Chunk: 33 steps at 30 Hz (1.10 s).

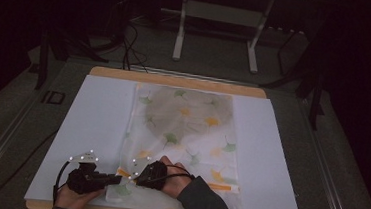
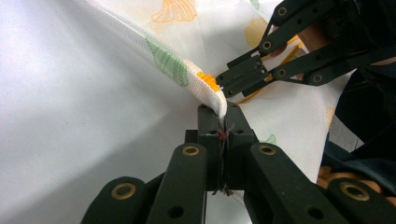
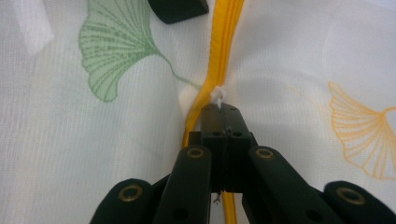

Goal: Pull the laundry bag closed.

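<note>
We have one mesh laundry bag [image 1: 183,134] lying flat on a white sheet [image 1: 96,127] that covers the desk [image 1: 175,79], its near end towards the person; a round grey item [image 1: 188,112], one as far as we can tell, shows through the far half. The bag is thin white netting printed with green and orange ginkgo leaves, so we judge it very light, limp and see-through, apt to bunch and slide on the smooth sheet rather than hold a shape. It has one orange zipper [image 3: 219,51] along the near end. The left gripper [image 2: 223,116] has its jaws closed on the bag's folded corner hem by the zipper end, which seems the sound place to anchor, since the seam is thicker than the netting. The right gripper [image 3: 223,108] has its jaws closed at the small white zipper pull [image 3: 218,95], apparently pinching it; that tab is tiny and we expect it to slip out easily. Count: two grippers, two hands, one bag, one zipper, one pull. The netting could snag if dragged.
</note>
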Each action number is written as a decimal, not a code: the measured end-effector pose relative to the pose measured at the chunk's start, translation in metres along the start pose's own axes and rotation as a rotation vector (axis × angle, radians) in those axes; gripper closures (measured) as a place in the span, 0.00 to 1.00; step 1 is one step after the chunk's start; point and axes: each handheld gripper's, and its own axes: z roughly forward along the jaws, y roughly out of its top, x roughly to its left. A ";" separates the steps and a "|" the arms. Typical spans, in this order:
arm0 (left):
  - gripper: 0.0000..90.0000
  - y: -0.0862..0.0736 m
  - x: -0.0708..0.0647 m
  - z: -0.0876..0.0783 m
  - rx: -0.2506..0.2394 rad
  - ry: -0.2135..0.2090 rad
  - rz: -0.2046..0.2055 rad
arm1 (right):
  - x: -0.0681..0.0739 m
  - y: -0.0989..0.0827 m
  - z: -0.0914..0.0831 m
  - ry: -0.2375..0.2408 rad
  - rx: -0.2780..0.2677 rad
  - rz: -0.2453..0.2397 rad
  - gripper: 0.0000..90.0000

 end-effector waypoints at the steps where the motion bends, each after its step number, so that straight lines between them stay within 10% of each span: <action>1: 0.98 0.000 0.000 0.000 0.000 -0.001 0.000 | 0.000 -0.001 0.000 0.001 0.001 -0.003 1.00; 33: 0.98 0.000 0.002 -0.004 -0.012 -0.007 -0.003 | -0.001 -0.022 -0.016 -0.020 0.028 0.007 1.00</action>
